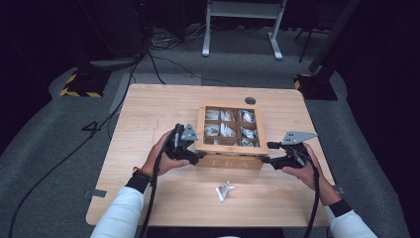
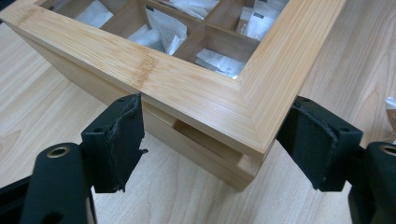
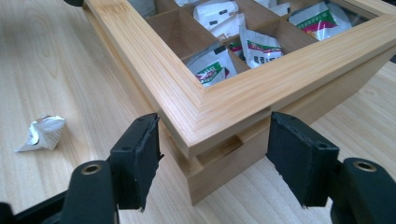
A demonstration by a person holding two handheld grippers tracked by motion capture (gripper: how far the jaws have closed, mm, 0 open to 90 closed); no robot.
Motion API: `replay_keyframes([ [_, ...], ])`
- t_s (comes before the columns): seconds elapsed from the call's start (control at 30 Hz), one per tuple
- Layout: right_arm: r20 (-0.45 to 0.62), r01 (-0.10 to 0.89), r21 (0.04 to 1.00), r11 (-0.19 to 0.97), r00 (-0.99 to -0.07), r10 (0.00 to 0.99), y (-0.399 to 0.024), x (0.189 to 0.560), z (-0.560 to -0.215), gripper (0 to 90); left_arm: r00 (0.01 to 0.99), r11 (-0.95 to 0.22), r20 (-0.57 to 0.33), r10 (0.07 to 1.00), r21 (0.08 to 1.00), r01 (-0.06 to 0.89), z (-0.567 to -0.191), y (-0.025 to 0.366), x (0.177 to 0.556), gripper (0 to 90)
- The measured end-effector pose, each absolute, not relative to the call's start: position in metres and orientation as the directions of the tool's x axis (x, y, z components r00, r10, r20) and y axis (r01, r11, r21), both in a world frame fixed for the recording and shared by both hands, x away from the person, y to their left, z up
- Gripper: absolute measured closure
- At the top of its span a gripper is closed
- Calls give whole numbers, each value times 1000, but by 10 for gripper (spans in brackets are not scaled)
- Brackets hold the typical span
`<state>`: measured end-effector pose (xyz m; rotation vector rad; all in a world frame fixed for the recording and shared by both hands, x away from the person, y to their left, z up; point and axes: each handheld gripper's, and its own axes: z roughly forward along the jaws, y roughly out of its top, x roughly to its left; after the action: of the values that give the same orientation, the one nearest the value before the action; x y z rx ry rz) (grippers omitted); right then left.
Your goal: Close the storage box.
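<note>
Hand-held grippers (image 1: 198, 157) (image 1: 266, 158) open, straddling tea box (image 1: 229, 148) front corners.

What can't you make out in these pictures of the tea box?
- High view: print on the packets in the tea box is too small to read.
- High view: whether the lid's panes are glazed is unclear.
- Left gripper view: the box's far compartments are cut off by the top edge.
- Right gripper view: print on the crumpled packet is too small and creased to read.

white sleeves (image 1: 121, 210), black cuffs, beaded wristband (image 1: 142, 173), black grippers' grey plates
</note>
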<state>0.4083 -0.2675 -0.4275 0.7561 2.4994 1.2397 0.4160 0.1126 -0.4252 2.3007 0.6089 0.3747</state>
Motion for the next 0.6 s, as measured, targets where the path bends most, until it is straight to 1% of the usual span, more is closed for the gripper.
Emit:
replay_keyframes([
  [0.07, 4, 334, 798, 501, -834, 551, -269, 408, -427, 350, 850, -647, 91, 519, 692, 321, -427, 112, 416, 235],
  [0.17, 8, 334, 806, 488, -831, 556, -270, 408, -425, 374, 854, -659, 90, 512, 679, 323, -431, 111, 416, 233],
  [0.6, 37, 359, 788, 501, -839, 543, -268, 412, -432, 353, 853, -627, 50, 520, 700, 341, -437, 114, 416, 234],
])
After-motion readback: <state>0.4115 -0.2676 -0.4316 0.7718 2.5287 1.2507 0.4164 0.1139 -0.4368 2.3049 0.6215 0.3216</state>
